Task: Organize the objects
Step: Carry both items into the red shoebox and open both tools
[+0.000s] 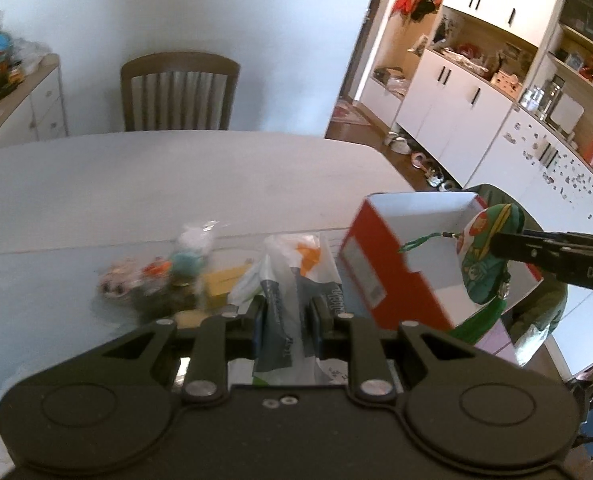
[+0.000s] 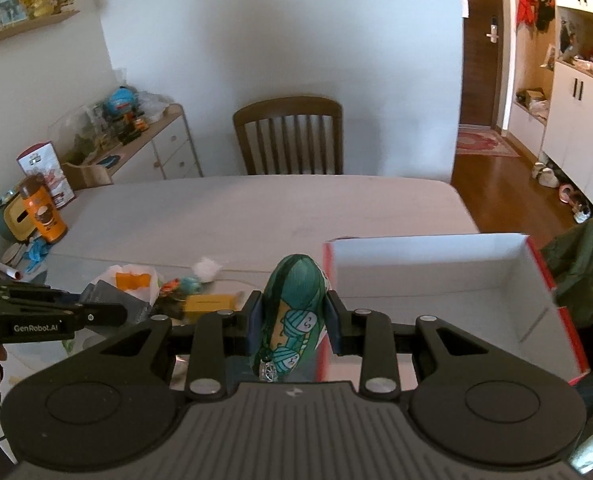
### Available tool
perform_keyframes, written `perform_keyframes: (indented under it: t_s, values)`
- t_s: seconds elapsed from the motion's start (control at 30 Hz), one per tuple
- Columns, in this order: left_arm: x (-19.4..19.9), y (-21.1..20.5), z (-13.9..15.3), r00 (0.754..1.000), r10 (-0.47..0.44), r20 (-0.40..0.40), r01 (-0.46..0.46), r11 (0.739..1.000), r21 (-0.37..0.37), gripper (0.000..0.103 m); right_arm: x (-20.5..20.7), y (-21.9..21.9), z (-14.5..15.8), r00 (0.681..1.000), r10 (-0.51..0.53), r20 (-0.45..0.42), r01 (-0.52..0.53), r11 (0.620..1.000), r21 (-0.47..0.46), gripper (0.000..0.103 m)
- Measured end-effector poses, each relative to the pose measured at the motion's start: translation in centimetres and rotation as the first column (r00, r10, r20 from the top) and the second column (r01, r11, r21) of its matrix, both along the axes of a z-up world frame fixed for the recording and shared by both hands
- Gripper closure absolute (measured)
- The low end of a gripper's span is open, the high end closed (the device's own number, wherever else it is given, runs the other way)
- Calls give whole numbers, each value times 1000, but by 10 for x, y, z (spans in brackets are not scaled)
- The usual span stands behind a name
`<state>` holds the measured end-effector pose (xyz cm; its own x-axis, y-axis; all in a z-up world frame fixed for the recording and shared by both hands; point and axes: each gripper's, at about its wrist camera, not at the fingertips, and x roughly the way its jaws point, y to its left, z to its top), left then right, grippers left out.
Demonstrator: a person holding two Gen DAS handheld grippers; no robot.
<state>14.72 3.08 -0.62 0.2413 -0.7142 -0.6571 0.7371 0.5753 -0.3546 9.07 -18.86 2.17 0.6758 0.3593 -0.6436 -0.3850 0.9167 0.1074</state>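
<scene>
Two things are in my grips and nothing I can see has gone into the box yet, so I judge the tidying barely begun. Furthest left on the table [image 2: 256, 208] lies a loose heap of small toys [image 1: 152, 280], blurred, with a yellow pack [image 1: 224, 286] just beside them; all of that is yet to be sorted. Next along, my left gripper [image 1: 286, 312] is clenched on a crumpled plastic bag [image 1: 292, 276], white with orange and grey print, soft and slack, bunching up between the pads. Right of it comes my right gripper [image 2: 294, 316], closed around a plump green fabric pouch [image 2: 294, 304], printed with cartoon yarn balls and carrying a small metal charm at its lower end; from the left wrist view it hangs in front of the box's near wall, a green cord trailing from it. At the far right stands the red cardboard box [image 2: 536, 264], open, its white inside bare as far as I can see.
</scene>
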Motion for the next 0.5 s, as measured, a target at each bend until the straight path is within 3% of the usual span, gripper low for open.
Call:
perform_keyframes:
  t_s: [0.5]
  values:
    - [-49,-123,24,994,-110,23,110,994,17,82,53,-114,-10,999,-50,4,50,999,-14,71]
